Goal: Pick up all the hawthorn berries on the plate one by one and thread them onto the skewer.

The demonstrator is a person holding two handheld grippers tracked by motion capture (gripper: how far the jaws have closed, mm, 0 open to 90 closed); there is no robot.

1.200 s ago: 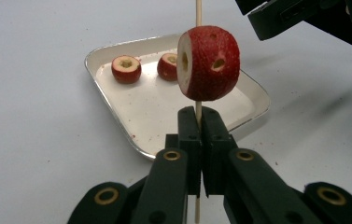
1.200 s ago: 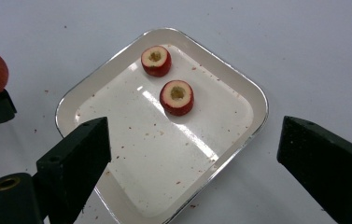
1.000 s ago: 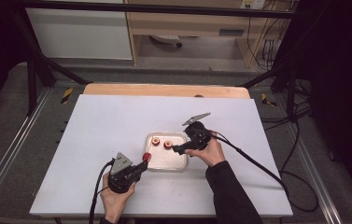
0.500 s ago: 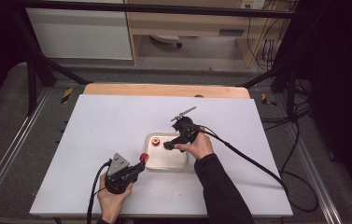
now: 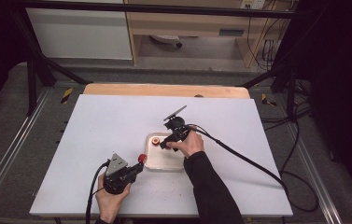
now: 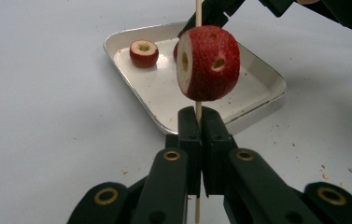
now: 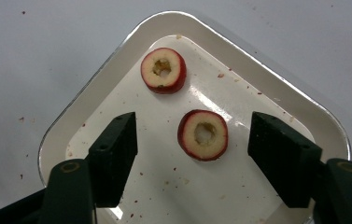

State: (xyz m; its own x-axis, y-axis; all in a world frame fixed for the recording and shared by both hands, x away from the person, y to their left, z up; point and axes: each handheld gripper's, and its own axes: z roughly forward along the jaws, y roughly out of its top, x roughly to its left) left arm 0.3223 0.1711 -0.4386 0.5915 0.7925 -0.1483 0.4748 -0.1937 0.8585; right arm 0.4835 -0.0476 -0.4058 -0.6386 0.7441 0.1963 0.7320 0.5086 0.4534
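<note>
Left gripper point(image 6: 197, 140): jaws pressed together on a thin wooden skewer point(image 6: 198, 109); a cored red fruit point(image 6: 207, 63) sits threaded on it above the jaws, at 12 o'clock. Right gripper point(image 7: 192, 149): jaws apart, just been closing, straddling a cored fruit slice point(image 7: 203, 135) without touching it; second slice point(image 7: 163, 70) at 11 o'clock; both lie in the metal tray point(image 7: 276, 88). High view: tray point(image 5: 164, 163) mid-tabletop point(image 5: 94, 126), left gripper point(image 5: 134, 169) at its 8 o'clock.
</note>
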